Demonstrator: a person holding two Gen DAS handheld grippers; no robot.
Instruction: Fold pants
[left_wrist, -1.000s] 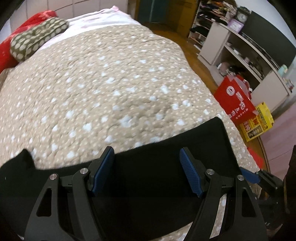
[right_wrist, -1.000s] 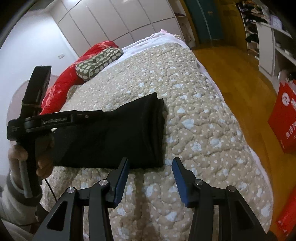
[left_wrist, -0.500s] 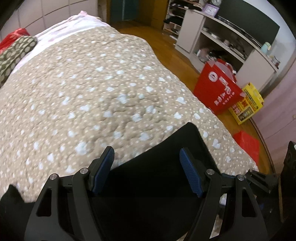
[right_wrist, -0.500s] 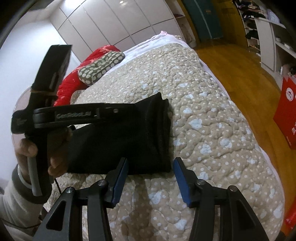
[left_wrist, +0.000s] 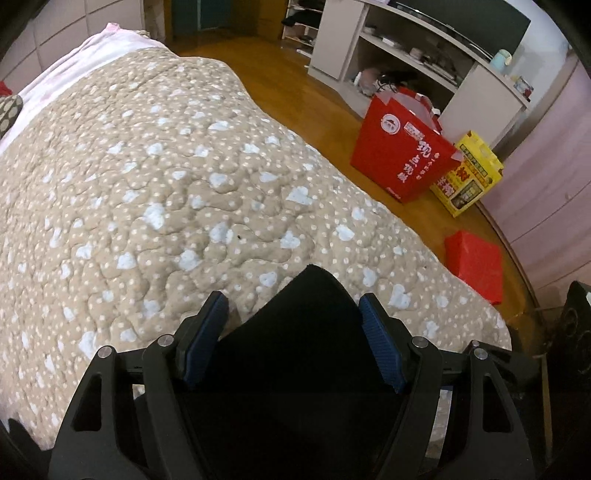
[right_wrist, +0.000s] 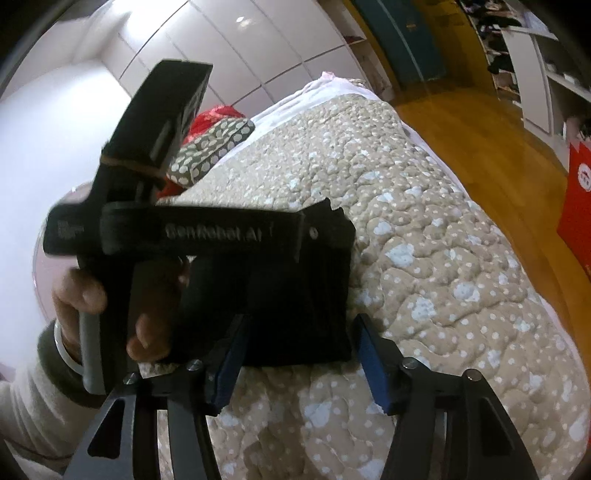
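Note:
The black pants (right_wrist: 295, 295) lie folded in a compact rectangle on the beige spotted quilt (right_wrist: 424, 258). In the left wrist view their corner (left_wrist: 306, 332) pokes up between my left gripper's blue pads. My left gripper (left_wrist: 293, 325) is open, its jaws wide apart over the pants. In the right wrist view the left gripper's black body (right_wrist: 207, 236) hovers above the pants, held by a hand (right_wrist: 110, 306). My right gripper (right_wrist: 301, 347) is open and empty, its pads either side of the near edge of the pants.
The quilt (left_wrist: 166, 184) covers the bed. A spotted pillow (right_wrist: 214, 147) and a red cushion (right_wrist: 214, 114) lie at its head. On the wooden floor to the right stand a red bag (left_wrist: 399, 147), a yellow box (left_wrist: 469, 177) and white shelves (left_wrist: 424, 48).
My left gripper has swung right and risen, so less of the pants shows between its pads. My right gripper has moved closer to the pants. Both stay open.

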